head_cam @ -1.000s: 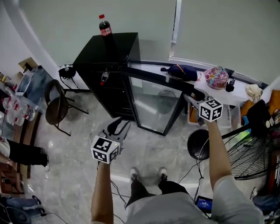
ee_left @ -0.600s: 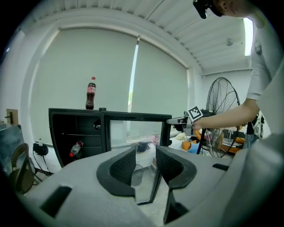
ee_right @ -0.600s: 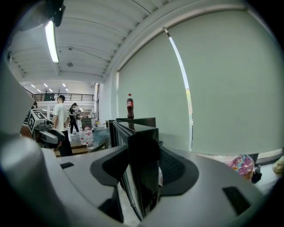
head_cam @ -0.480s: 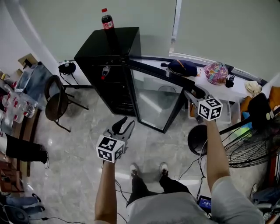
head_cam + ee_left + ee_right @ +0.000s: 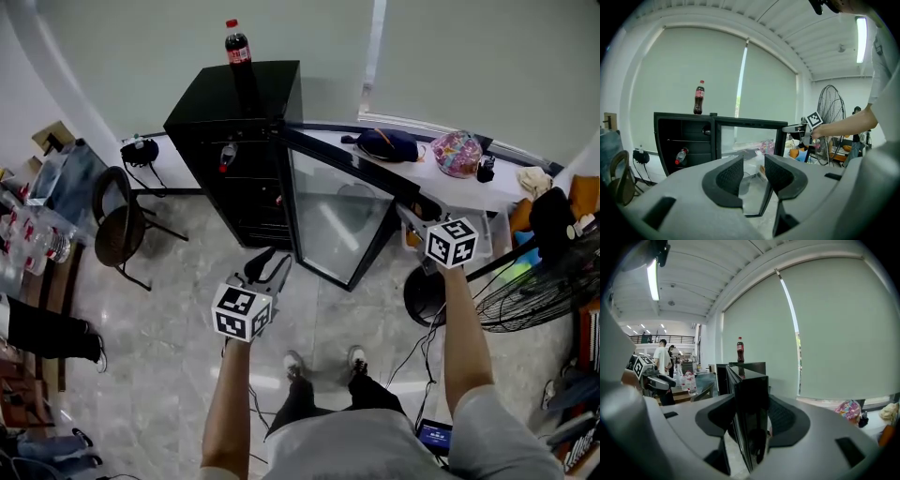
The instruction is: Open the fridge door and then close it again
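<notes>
**A:** Where does the fridge stand?

**B:** The small black fridge cabinet [image 5: 232, 117] stands at the far edge of the pale stone-tiled floor [image 5: 169, 356], against the wall. Its black-framed glass door [image 5: 337, 220] is swung wide open from the cabinet's right front corner.

**A:** What is on it and in it?

**B:** A dark cola bottle with a red cap [image 5: 236, 47] stands upright at the back edge of its top. A clear red-capped bottle [image 5: 225, 157] lies tilted on a shelf in the dark interior.

**A:** And the person's grippers?

**B:** The right gripper [image 5: 411, 214] is clamped on the door's free edge, with the frame between its pads. The left gripper [image 5: 270, 264] hangs over the floor, well apart from the door. Its jaws are parted and nothing is between them.
</notes>
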Available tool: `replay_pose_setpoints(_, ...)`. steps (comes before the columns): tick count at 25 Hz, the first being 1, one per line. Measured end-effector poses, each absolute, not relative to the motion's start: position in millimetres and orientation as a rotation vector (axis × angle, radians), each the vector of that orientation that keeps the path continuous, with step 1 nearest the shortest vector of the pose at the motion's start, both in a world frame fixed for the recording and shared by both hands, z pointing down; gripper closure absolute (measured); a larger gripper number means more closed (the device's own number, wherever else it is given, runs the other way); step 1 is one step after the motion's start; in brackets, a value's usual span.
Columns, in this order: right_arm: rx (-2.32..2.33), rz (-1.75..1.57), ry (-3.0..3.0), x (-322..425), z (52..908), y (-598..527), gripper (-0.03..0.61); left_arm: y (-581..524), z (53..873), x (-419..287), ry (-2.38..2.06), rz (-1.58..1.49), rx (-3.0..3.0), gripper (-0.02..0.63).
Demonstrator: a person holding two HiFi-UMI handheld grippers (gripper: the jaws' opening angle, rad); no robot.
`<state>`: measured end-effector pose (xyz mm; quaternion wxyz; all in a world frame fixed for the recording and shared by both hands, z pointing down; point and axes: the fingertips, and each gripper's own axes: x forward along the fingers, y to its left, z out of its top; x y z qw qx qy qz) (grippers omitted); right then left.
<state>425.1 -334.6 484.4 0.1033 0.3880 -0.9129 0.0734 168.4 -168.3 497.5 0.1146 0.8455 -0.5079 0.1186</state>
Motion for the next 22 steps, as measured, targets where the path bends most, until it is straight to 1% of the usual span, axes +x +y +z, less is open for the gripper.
replay_pose_setpoints(10,1.168,0.187,-2.663,400.9,486.6,-280.3,0.37,-162.9,495.0,143.3,-1.405,0.329,2.576,0.488)
replay_pose_setpoints(16,1.052,0.209,-2.705,378.4,486.4,-250.2,0.371,-160.1,494.6,131.4,-1.399,0.283,2.558,0.488)
replay_pose_setpoints(22,0.899,0.241,-2.779,362.0,483.6,-231.5,0.368,-147.4,492.9,133.1,-1.402,0.313,2.538,0.488)
